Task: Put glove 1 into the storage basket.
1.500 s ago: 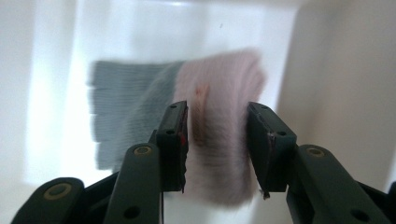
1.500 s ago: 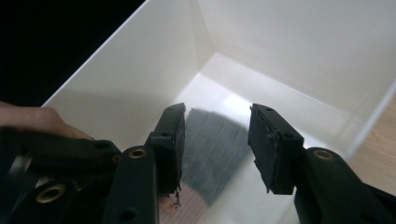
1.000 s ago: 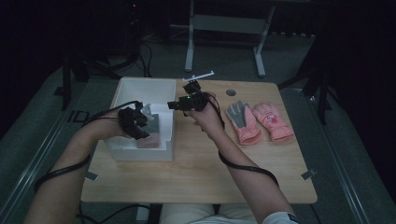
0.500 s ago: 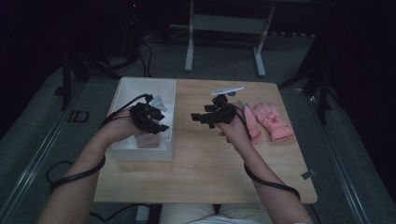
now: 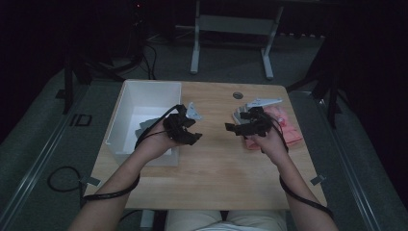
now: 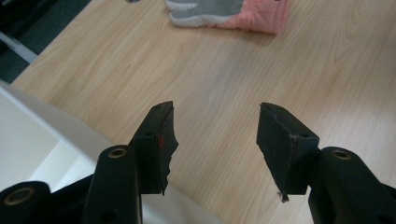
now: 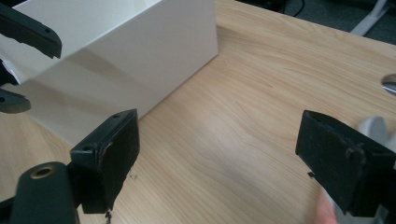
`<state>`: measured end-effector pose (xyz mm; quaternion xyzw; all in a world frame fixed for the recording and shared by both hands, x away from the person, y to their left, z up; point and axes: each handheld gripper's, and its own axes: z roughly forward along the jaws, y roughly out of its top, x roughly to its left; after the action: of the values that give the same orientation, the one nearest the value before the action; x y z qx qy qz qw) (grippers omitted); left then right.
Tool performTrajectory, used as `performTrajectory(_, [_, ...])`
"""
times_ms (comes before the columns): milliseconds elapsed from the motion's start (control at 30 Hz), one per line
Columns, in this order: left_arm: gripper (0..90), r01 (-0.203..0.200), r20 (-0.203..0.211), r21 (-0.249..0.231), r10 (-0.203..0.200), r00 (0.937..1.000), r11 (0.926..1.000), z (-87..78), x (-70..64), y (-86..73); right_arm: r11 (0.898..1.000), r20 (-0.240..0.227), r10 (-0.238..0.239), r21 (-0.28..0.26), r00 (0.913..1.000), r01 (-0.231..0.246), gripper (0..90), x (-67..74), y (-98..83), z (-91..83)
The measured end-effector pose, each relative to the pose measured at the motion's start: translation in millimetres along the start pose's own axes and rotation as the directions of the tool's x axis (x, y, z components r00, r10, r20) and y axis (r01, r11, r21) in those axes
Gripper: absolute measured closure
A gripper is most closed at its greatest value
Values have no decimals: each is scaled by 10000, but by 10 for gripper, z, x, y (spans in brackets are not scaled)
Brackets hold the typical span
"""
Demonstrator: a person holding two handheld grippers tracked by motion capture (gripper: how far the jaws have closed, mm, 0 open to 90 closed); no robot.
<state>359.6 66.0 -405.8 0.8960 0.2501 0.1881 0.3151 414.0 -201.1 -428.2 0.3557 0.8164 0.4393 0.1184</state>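
A pair of pink gloves with grey palms [image 5: 286, 129] lies on the right half of the wooden table [image 5: 216, 168]; the same gloves [image 6: 233, 11] sit at the top of the left gripper view. My right gripper [image 5: 232, 128] hovers just left of them, pointing at the white box [image 5: 126, 115]. Its jaws [image 7: 219, 121] have just been opening and stand wide, with bare wood between them. My left gripper [image 5: 194, 137] is at the box's right wall, pointing toward the gloves. Its jaws [image 6: 215, 112] have just been opening too, with nothing between them.
The white box's wall [image 7: 130, 56] is close ahead in the right gripper view, and its rim [image 6: 51, 126] is at the lower left of the left gripper view. Something greyish [image 5: 144, 129] lies inside the box, partly hidden. A round cable hole [image 5: 237, 95] sits near the far edge.
Both hands have moved right. The left gripper came out of the box to its right wall, and the right gripper went from beside the box to the gloves. Both sets of jaws have widened.
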Motion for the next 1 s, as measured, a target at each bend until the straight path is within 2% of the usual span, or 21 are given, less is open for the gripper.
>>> performTrajectory(67, [462, 120, 8, -81, -120, 9999, 9999, 42, -53, 33, 10000, 21, -23, -50, 10000, 23, 124, -38, -47, -50])
performTrajectory(133, [462, 92, -19, -174, -92, 10000, 9998, 81, -118, 56, 10000, 264, -85, -7, 9996, 85, 162, -89, -84, -98])
performTrajectory(167, [456, 53, 136, -285, -49, 9999, 9996, 101, -153, 63, 10000, 345, -64, -14, 9994, 64, 181, -110, -96, -117])
performTrajectory(300, [438, -119, 404, -674, 147, 9991, 9977, 179, -309, 58, 9997, 708, 69, -221, 9975, -54, 325, -247, -158, -230])
performTrajectory(333, [438, -156, 412, -675, 184, 9990, 9976, 204, -356, 52, 9997, 877, 46, -233, 9961, -26, 415, -290, -176, -263])
performTrajectory(467, [426, -392, 434, -722, 424, 9982, 9966, 323, -549, 7, 9999, 1142, 138, -100, 9934, -127, 492, -428, -229, -315])
performTrajectory(567, [376, -465, 715, -860, 527, 9960, 9952, 437, -701, -71, 9998, 1335, 178, 8, 9909, -181, 532, -506, -257, -329])
performTrajectory(600, [339, -498, 866, -970, 582, 9945, 9940, 469, -750, -103, 9999, 1376, 154, 42, 9904, -161, 584, -527, -263, -333])
performTrajectory(667, [317, -479, 1209, -1017, 601, 9908, 9937, 533, -840, -168, 9995, 1213, 5, 314, 9926, -44, 620, -569, -278, -329])
performTrajectory(733, [278, -615, 1248, -1086, 750, 9893, 9922, 596, -940, -238, 9988, 831, -20, 498, 9965, -21, 667, -597, -298, -308])
performTrajectory(833, [263, -445, 1365, -1254, 617, 9887, 9911, 672, -1035, -352, 9970, 970, -314, 731, 9948, 243, 668, -612, -319, -263])
performTrajectory(900, [243, -204, 1348, -1394, 394, 9901, 9900, 729, -1082, -444, 9971, 1081, -278, 738, 9937, 198, 668, -634, -333, -224])
performTrajectory(967, [201, -129, 1249, -1317, 295, 9917, 9912, 774, -1102, -509, 9965, 1250, -373, 795, 9915, 275, 670, -674, -344, -172])
performTrajectory(1000, [166, -108, 1365, -1277, 284, 9902, 9918, 789, -1101, -548, 9960, 1260, -337, 860, 9915, 230, 674, -697, -347, -146])
